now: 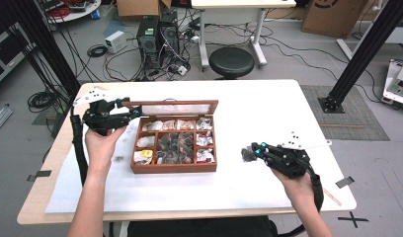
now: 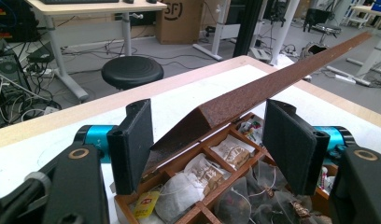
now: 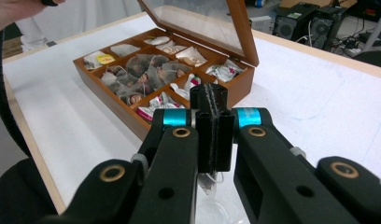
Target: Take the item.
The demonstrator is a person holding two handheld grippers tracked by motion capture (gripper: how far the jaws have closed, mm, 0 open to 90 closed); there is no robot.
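Observation:
A wooden tea box (image 1: 172, 169) with several compartments of tea bags (image 1: 175, 145) stands left of the table's middle, its glass-paned lid (image 1: 175, 103) raised. My left gripper (image 1: 133, 109) is at the lid's left corner. In the left gripper view its jaws (image 2: 209, 109) stand open, with the lid's edge (image 2: 282, 74) running between them above the box (image 2: 128, 205). To the right of the box, my right gripper (image 1: 253, 149) hovers over the table, shut (image 3: 214, 91) on a tea bag (image 3: 205, 184) that hangs below the jaws. The box (image 3: 104, 100) and lid (image 3: 240, 28) lie beyond it.
A white sheet (image 1: 249, 108) covers the wooden tabletop. Small dark crumbs (image 1: 119, 158) lie left of the box. Behind the table are a black stool (image 1: 231, 61), computer towers (image 1: 157, 34), cables and black frame posts (image 1: 360, 54).

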